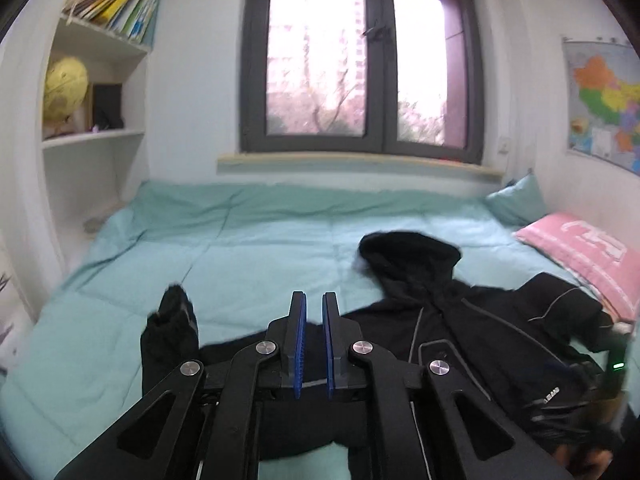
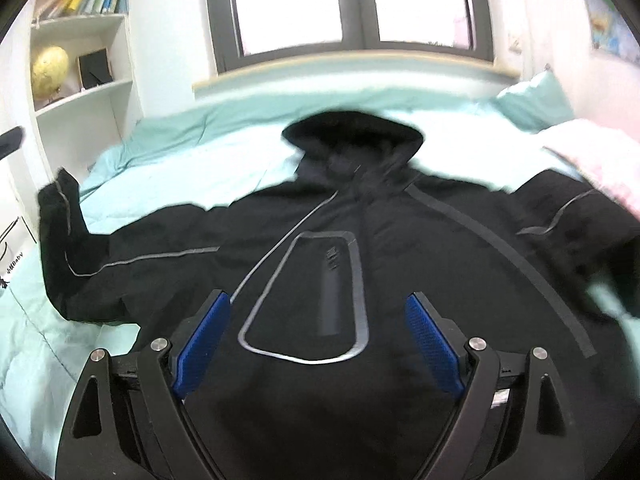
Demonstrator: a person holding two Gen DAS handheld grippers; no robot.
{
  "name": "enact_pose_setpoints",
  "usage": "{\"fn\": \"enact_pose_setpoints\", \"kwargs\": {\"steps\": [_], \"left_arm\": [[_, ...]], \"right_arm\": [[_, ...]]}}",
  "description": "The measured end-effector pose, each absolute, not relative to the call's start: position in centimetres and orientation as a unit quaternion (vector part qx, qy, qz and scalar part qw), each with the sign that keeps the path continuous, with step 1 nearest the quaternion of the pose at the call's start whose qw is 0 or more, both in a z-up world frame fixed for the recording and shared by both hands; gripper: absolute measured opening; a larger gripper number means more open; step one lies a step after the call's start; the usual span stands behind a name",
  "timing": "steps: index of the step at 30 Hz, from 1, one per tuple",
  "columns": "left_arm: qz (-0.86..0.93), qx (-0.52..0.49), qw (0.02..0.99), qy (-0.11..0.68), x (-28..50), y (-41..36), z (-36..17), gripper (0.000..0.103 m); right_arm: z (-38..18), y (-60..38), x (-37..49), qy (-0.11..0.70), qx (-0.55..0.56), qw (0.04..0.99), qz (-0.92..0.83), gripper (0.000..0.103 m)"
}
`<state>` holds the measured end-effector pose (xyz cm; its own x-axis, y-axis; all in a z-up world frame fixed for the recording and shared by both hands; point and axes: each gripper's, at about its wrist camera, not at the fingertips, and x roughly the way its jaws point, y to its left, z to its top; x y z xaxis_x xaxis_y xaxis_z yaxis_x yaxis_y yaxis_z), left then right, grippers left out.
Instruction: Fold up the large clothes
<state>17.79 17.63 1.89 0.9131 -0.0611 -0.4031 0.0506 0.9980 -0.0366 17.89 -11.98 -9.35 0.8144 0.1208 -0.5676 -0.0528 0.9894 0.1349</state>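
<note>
- Left wrist view first: the left gripper (image 1: 314,300) has its blue pads (image 1: 299,344) drawn nearly together, a thin slit between them, and I can see no cloth pinched in that slit
- Just below and beyond its fingertips lies the black jacket (image 1: 460,320), spread across the teal bedspread (image 1: 240,248)
- Off to the left of that gripper, one sleeve (image 1: 172,332) bends upward, cuff sticking up off the bed
- Ahead and to the right sits the hood (image 1: 408,252), and further right a pink pillow (image 1: 580,256) at the bed's edge
- Over to the right wrist view: the right gripper (image 2: 318,316) is spread wide, pads far apart, holding nothing, hovering above the jacket's chest
- Directly between its fingers is the grey-outlined chest panel (image 2: 316,300); straight ahead the hood points toward the window (image 2: 344,8)
- Left of it the long sleeve stretches out, and to the right the other sleeve (image 2: 568,216) runs toward the pillow
- My read: this is the opening step, garment laid out face up, no fold made yet
- Next move likely calls for each gripper to reach outward to a sleeve or side edge, close on cloth and bring it across the body; the kinked left sleeve wants straightening first
</note>
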Motion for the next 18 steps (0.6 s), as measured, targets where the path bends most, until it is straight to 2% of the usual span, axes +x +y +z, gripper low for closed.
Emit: {"fn": "enact_pose_setpoints", "kwargs": {"steps": [2, 3, 4, 12, 16, 18], "left_arm": [[0.013, -0.035, 0.973, 0.227, 17.9, 19.9, 1.1, 0.042], [0.047, -0.052, 0.969, 0.239, 18.0, 21.9, 0.3, 0.077], [0.082, -0.064, 0.964, 0.245, 18.0, 23.8, -0.6, 0.086], [0.198, -0.167, 0.912, 0.319, 18.4, 37.4, -9.1, 0.086], [0.260, -0.245, 0.878, 0.318, 17.7, 42.8, -12.5, 0.086], [0.290, -0.316, 0.858, 0.284, 16.3, 46.1, -14.0, 0.086]], "right_arm": [[-8.4, -13.4, 17.0, 0.301, 0.056, 0.951, 0.050, 0.091], [-8.2, -14.4, 16.6, 0.301, 0.063, 0.950, 0.052, 0.092], [-8.3, -15.0, 16.4, 0.302, 0.069, 0.949, 0.053, 0.092], [-14.7, -15.9, 17.3, 0.359, 0.082, 0.929, 0.044, 0.092], [-18.3, -14.8, 17.9, 0.385, 0.056, 0.920, 0.048, 0.091], [-19.1, -14.8, 18.1, 0.390, 0.054, 0.918, 0.050, 0.091]]}}
